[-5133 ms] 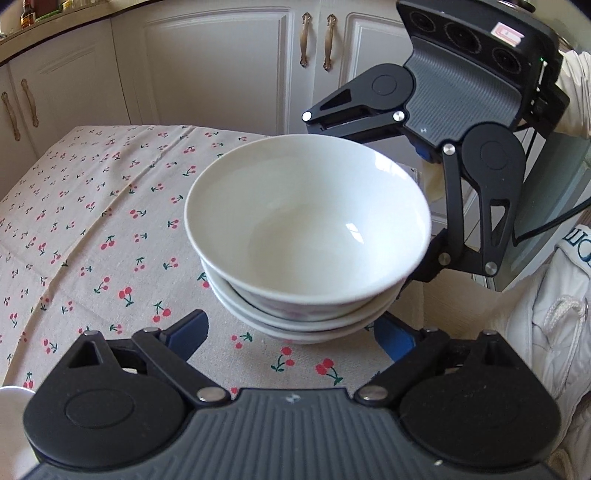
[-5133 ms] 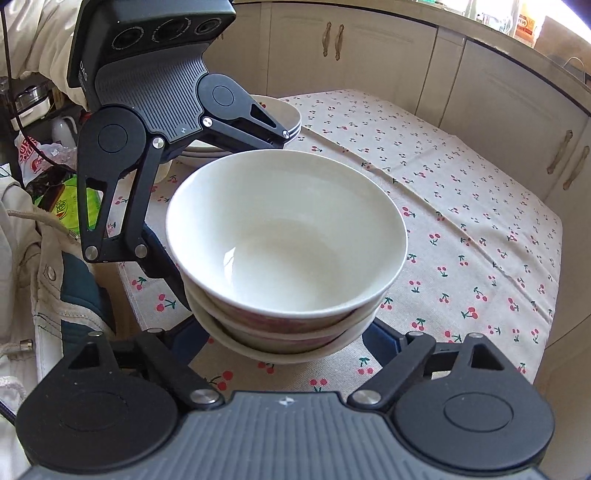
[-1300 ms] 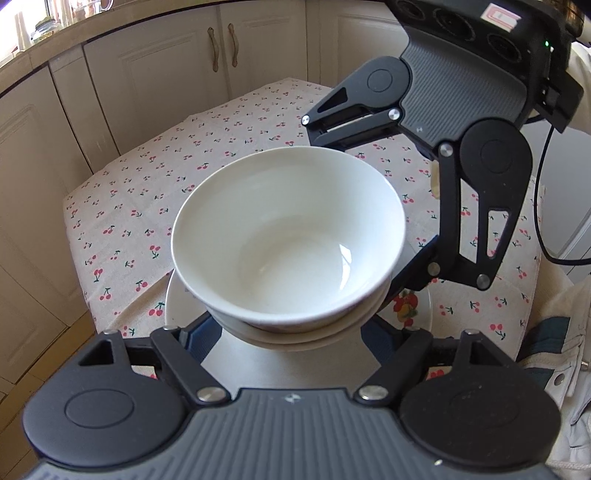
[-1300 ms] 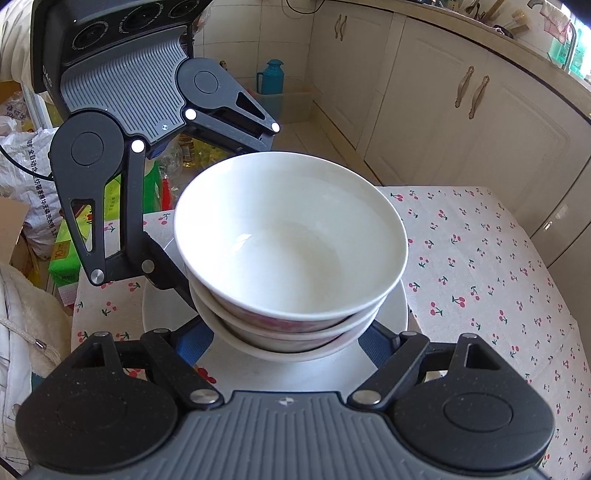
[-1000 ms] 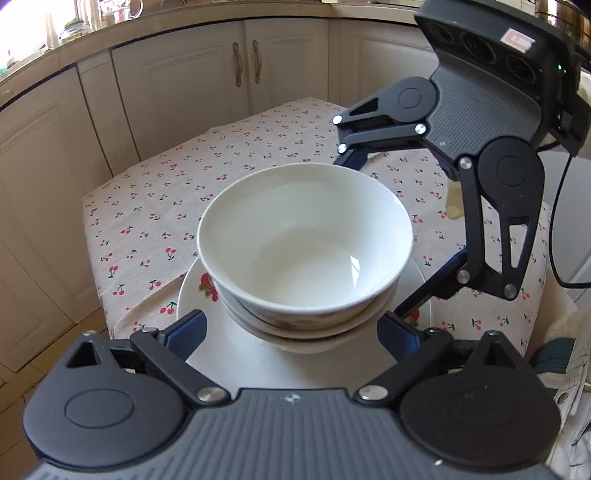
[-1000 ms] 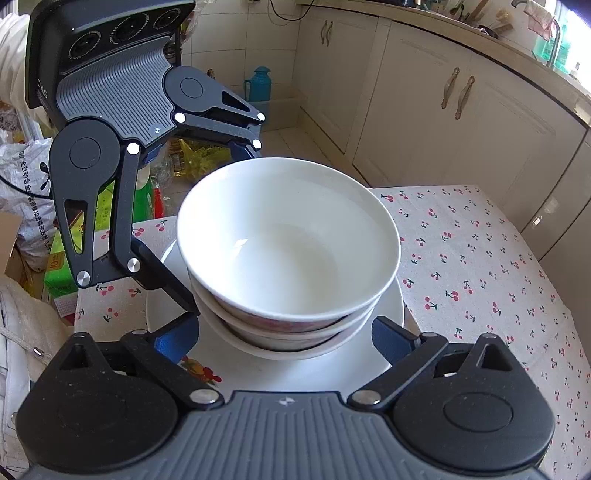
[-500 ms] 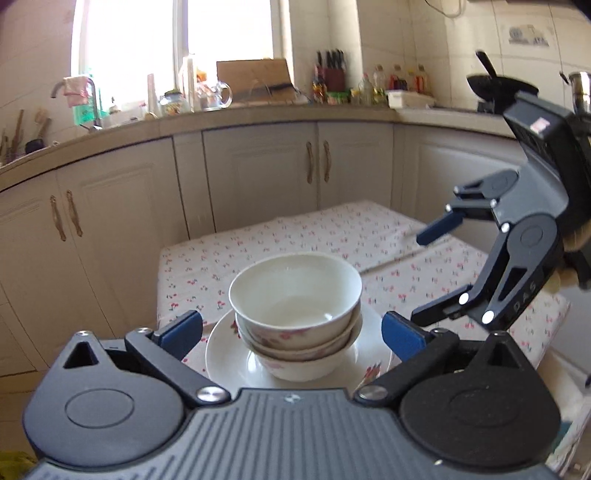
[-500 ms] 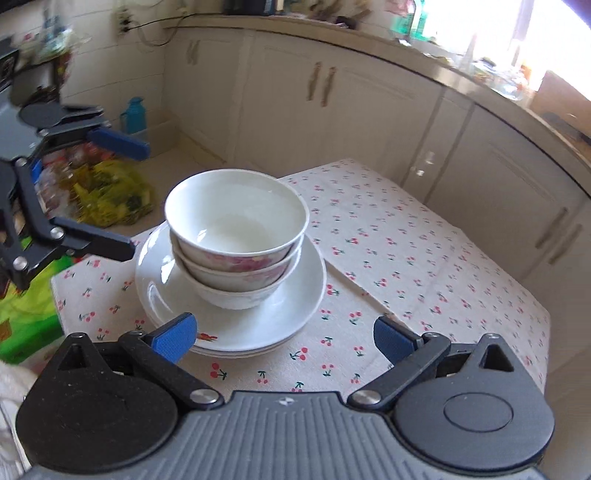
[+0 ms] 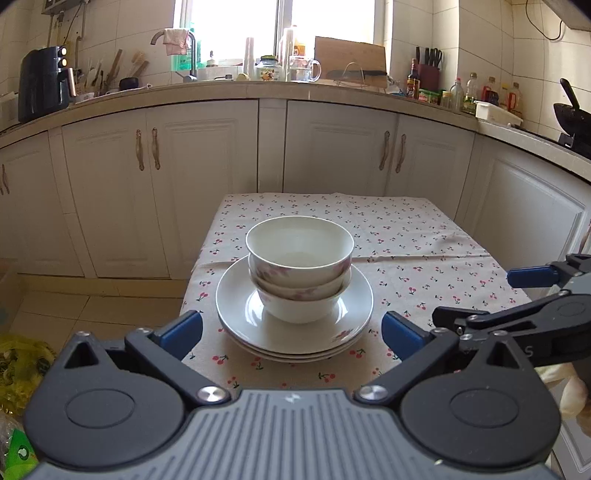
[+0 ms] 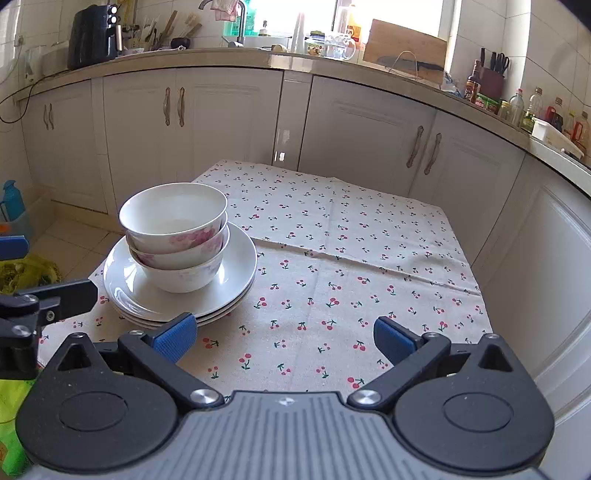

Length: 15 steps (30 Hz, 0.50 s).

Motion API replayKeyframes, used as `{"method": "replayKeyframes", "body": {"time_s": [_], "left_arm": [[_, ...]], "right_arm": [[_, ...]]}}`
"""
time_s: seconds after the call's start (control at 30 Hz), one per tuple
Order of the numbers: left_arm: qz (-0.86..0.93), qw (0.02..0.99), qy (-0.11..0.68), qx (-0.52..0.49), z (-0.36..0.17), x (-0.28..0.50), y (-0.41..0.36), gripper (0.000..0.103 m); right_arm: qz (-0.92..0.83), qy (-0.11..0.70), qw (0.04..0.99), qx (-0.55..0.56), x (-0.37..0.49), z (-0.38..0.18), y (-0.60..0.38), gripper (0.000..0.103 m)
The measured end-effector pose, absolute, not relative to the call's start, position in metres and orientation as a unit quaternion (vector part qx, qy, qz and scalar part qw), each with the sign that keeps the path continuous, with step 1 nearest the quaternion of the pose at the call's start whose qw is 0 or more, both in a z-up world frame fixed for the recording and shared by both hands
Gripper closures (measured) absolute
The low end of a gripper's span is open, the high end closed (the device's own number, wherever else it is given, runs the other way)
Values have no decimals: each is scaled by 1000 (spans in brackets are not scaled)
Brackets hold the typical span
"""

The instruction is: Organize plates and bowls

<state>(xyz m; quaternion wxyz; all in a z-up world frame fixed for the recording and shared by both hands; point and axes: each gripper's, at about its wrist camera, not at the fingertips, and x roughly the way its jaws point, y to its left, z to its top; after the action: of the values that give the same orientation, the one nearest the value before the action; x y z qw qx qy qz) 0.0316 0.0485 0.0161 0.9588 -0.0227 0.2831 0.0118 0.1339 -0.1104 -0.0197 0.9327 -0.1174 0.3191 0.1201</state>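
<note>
both grippers are pulling back from the bowls (image 9: 299,258), now sitting nested on the plates (image 9: 236,295) near the table (image 9: 424,236) edge. left gripper (image 9: 291,328) and right gripper (image 10: 282,334) are gaping empty. glazed china is feeling slippery, breakable, heavy; gripping opposite rims is looking safest.

Bright window (image 9: 236,33) backlight (blown out), fisheye-curved edges.

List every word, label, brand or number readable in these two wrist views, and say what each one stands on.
"S": a lone pale letter on the right gripper, seen at the edge of the left wrist view; the rest is cut off.
Labels on the bottles and jars along the counter: too small to read.
Stacked bowls and plates: pink flowers only, no writing.
</note>
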Motion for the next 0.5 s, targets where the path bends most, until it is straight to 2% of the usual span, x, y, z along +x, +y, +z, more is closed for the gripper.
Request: {"method": "replayKeyframes", "body": {"time_s": [0.27,0.5], "left_arm": [[9,967,251,-49,26,9,50,1],[16,976,217,-25,35,1,42,1]], "right_arm": [[121,281,946,-108,103,-1,-109,0],[119,265,951,-102,96,5,-109,0]]}}
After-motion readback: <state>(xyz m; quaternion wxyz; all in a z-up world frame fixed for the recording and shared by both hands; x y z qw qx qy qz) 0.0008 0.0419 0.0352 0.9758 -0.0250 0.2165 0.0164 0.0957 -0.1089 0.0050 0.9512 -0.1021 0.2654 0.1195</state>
